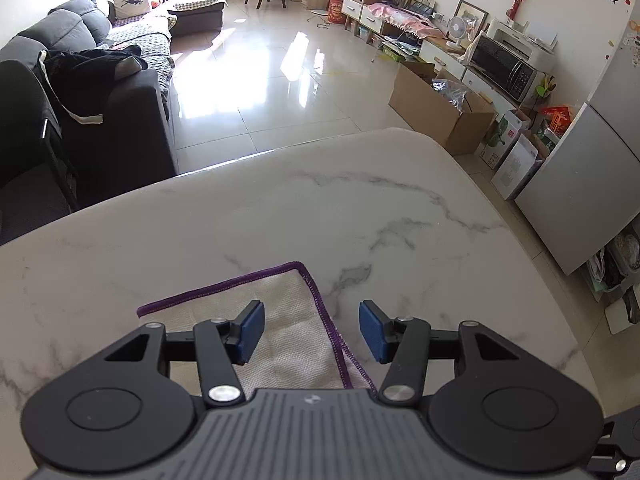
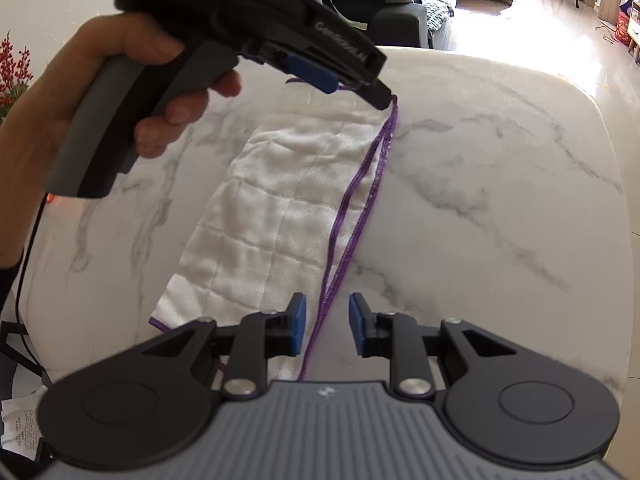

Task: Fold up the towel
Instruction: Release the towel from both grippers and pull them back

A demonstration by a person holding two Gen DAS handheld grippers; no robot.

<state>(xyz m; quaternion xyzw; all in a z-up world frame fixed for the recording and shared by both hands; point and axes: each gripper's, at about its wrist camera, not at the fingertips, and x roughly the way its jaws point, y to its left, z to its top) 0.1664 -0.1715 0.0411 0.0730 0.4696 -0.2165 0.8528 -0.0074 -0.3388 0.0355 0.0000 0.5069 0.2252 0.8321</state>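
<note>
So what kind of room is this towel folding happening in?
Most likely a home's open living and dining area: a grey sofa, a microwave on a low cabinet, and a marble-look table holding the towel.

White lettering on side of left tongs [image 2: 362, 80] body, right wrist view: partly legible, seems to begin "Gen", rest blurred. Paper slip [image 2: 22, 426] at lower left: print too small.
</note>
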